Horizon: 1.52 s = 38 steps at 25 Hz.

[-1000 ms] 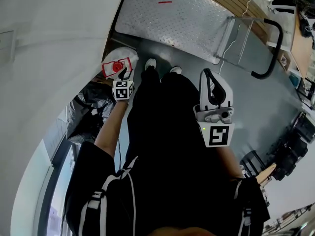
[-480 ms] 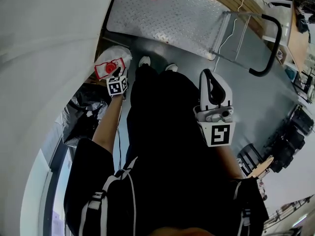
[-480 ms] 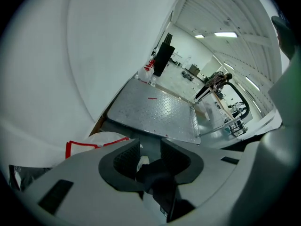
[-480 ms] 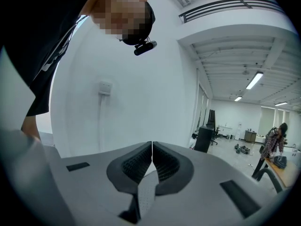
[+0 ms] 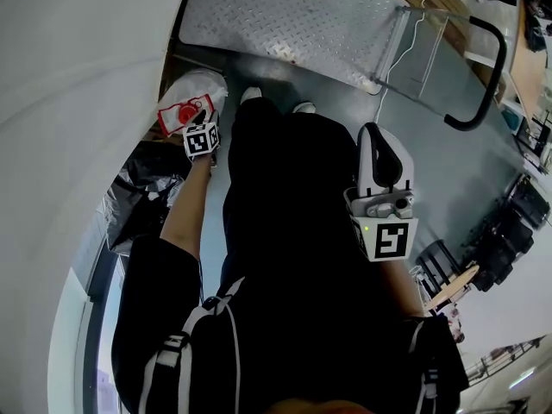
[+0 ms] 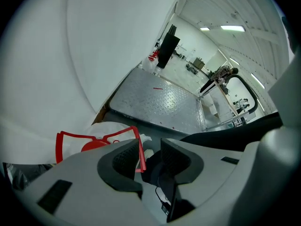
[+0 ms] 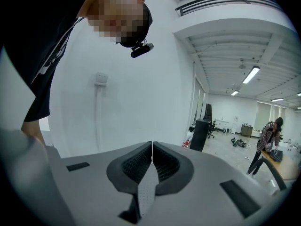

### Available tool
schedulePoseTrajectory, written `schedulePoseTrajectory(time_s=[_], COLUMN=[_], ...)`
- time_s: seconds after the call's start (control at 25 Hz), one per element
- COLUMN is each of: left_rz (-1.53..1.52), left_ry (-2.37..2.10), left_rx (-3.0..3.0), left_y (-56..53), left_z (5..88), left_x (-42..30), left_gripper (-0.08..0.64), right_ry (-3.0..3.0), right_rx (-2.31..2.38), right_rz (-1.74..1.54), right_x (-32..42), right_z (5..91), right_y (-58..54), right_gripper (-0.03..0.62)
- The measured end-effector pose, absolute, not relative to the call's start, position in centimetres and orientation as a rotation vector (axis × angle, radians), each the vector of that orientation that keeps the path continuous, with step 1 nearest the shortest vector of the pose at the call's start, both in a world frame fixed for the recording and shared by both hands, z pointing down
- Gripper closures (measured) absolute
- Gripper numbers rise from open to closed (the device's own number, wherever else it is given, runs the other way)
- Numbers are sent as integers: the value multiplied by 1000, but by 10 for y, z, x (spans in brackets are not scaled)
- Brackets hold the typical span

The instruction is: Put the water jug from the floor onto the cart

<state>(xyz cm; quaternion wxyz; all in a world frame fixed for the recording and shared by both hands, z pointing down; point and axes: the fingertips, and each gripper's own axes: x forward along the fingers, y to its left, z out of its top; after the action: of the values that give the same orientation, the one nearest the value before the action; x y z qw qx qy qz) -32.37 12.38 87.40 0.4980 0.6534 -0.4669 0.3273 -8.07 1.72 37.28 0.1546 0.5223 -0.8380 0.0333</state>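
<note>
Left jaws spread around the jug's handle, right jaws clamped on nothing

So the left gripper (image 6: 149, 147) has its jaws apart, and one side of the red handle (image 6: 139, 150) runs down through the gap, right up against the left pad with the other pad clear of it, so not squeezed. That handle belongs to the water jug (image 5: 197, 87), a white one with a red cap, which sits on the floor (image 5: 483, 171) tucked between the wall (image 5: 69, 102) and the near edge of the cart (image 5: 285, 15), just beside the person's shoes (image 5: 251, 95). The right gripper (image 7: 152, 147) is pressed fully closed, pads meeting with nothing in there, held out in front of the person's body and well apart from the jug. The cart's diamond-plate deck is bare, with its black push bar (image 5: 488, 76) on the far right side.
</note>
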Motion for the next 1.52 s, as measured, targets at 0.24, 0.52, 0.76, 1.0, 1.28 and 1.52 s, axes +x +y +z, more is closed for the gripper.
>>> schedulePoseTrajectory(time_s=[0.24, 0.52, 0.76, 1.0, 1.28, 1.52], left_rz=[801, 775, 757, 769, 798, 812], left_ry=[-1124, -1128, -1153, -1157, -1090, -1071], left_rx=[1528, 1478, 1466, 1457, 1446, 1443], left_y=[126, 123, 113, 106, 118, 125], left_z=[904, 926, 943, 952, 962, 965], left_x=[-329, -327, -318, -317, -313, -311], left_gripper=[423, 422, 422, 422, 422, 429], right_ry=[-2352, -2347, -2340, -2336, -2312, -2293], right_rx=[1526, 1501, 1492, 1466, 1483, 1476], right_rz=[146, 171, 222, 260, 287, 331], right_x=[-74, -70, -61, -62, -54, -53], right_z=[401, 424, 443, 458, 466, 470], right_y=[20, 19, 15, 17, 19, 25], right_gripper=[572, 573, 572, 573, 573, 573])
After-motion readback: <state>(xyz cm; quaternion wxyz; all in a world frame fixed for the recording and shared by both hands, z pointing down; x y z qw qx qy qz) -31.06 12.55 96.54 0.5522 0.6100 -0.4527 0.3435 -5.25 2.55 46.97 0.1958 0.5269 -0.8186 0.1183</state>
